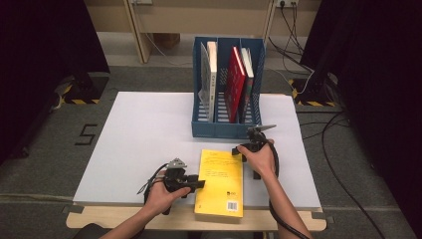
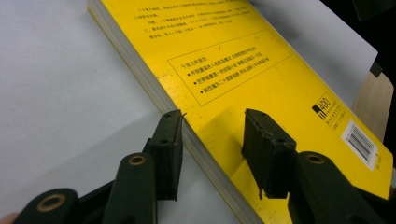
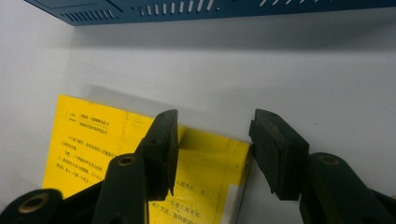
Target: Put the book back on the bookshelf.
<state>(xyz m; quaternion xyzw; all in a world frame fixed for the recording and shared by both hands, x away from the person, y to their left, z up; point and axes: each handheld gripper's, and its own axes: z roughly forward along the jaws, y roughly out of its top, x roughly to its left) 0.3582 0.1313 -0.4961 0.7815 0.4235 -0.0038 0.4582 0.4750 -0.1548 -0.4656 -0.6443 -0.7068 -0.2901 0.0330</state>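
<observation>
Left tongs (image 2: 212,123) gape astride the yellow book's (image 1: 220,183) left long edge; right tongs (image 3: 212,135) gape over its far right corner. Book lies flat just before the blue file rack (image 1: 227,127), long axis toward it.

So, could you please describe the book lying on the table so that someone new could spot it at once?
Start at the blue file rack standing at the far side of the white table. Just in front of it, toward the near edge, lies the yellow book, flat, between the left gripper and the right gripper. Unlike the white and red books upright in the rack, it lies flat and is bright yellow.
</observation>
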